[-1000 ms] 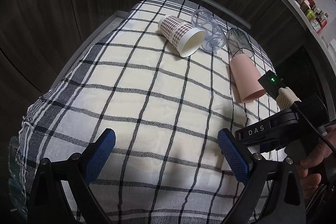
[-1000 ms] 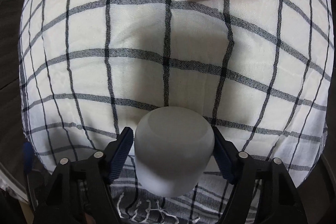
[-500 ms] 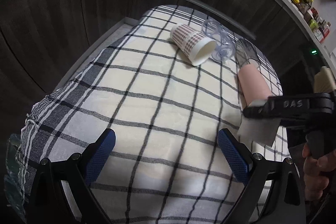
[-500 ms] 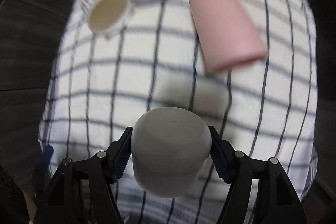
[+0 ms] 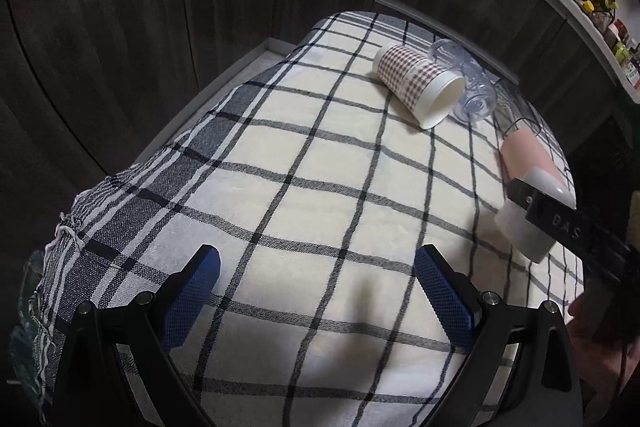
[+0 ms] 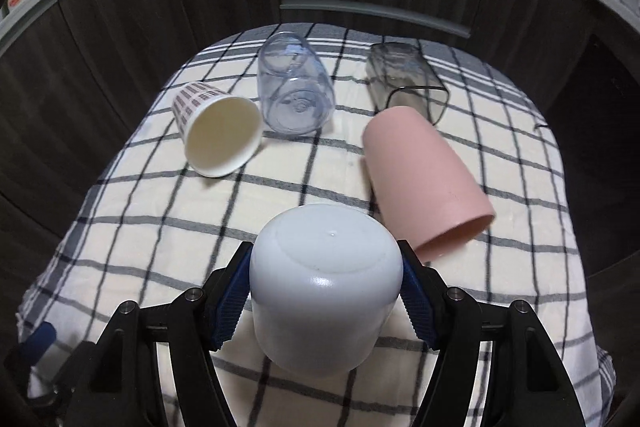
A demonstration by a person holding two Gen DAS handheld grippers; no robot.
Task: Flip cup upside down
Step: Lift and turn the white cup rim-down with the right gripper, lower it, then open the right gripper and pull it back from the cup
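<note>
Wide bare stretch of checked cloth ahead of left gripper — nothing between its spread fingers. Far end crowded: paper cup, clear cup, glass tumbler, pink cup lie on sides. Pink cup lies just beside white cup — tight on right.

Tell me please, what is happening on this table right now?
A person works with two handheld tongs. The right tongs are shut on a white plastic cup, held above the checked tablecloth with its closed base toward the camera. The left tongs hang open and empty. A pink cup, a checked paper cup and two clear cups lie on their sides.
</note>
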